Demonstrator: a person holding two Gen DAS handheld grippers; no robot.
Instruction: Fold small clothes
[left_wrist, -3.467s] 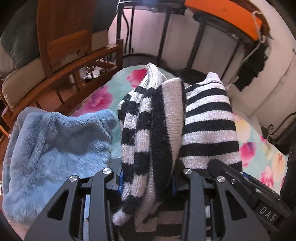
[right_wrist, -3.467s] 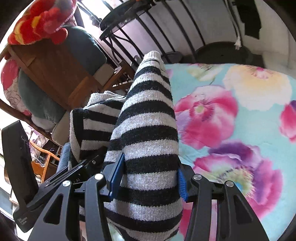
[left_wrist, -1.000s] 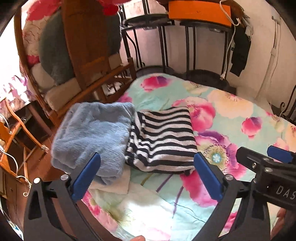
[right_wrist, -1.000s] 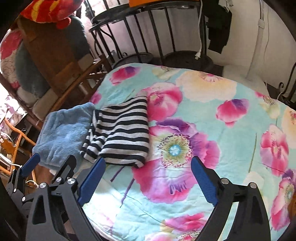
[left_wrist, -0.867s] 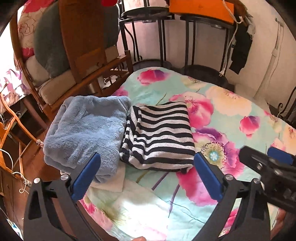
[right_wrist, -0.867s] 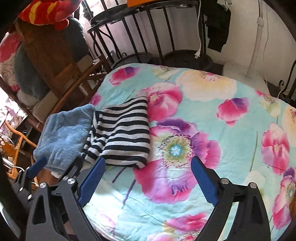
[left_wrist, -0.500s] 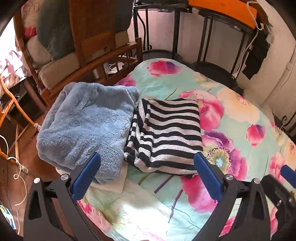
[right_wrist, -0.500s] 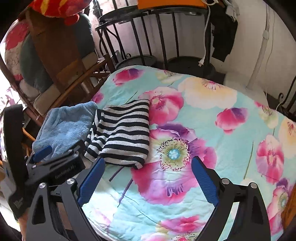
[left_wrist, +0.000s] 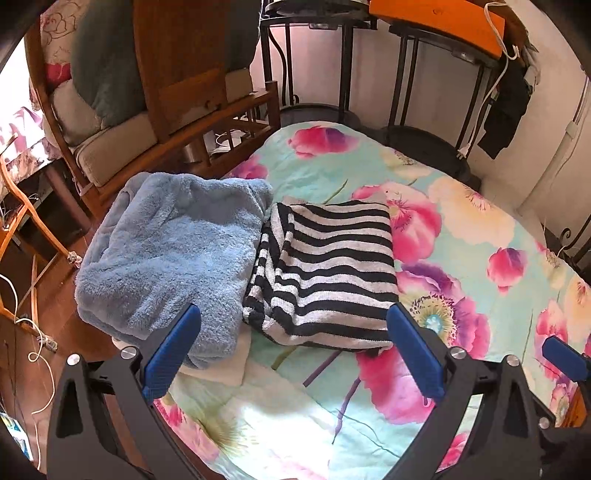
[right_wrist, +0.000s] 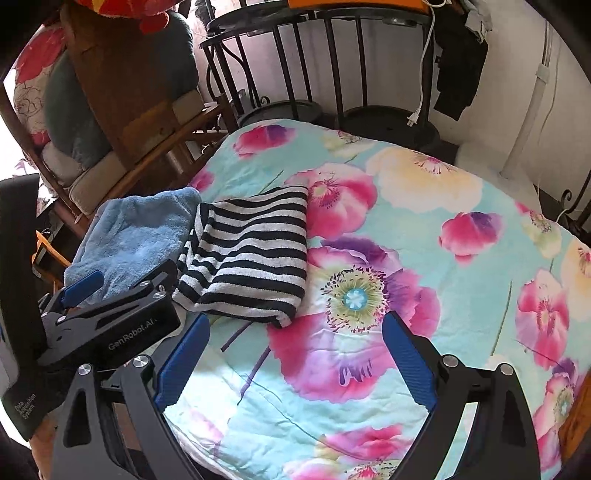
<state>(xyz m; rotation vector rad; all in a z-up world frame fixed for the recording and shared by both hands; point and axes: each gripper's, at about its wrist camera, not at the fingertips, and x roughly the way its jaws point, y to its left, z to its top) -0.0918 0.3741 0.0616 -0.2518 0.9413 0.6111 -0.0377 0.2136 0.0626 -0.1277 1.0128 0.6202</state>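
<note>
A folded black-and-white striped sweater (left_wrist: 328, 273) lies on the floral cloth (left_wrist: 461, 236), touching a folded fluffy blue garment (left_wrist: 173, 251) on its left. Both also show in the right wrist view, the sweater (right_wrist: 251, 254) and the blue garment (right_wrist: 136, 232). My left gripper (left_wrist: 295, 350) is open and empty, held above and in front of the sweater. My right gripper (right_wrist: 295, 362) is open and empty, over the cloth in front of the sweater. The left gripper's body (right_wrist: 110, 317) shows at the left of the right wrist view.
A wooden chair with cushions (left_wrist: 122, 122) stands at the far left. Black metal stands (left_wrist: 343, 74) and an orange box (left_wrist: 436, 18) are behind the table. A white folded cloth (left_wrist: 221, 365) lies under the blue garment's near edge. Cables lie on the floor (left_wrist: 29, 332).
Both grippers let go of the striped sweater, which now lies folded beside the blue garment. Both have pulled back and up, open; over the last second the left has shifted slightly.
</note>
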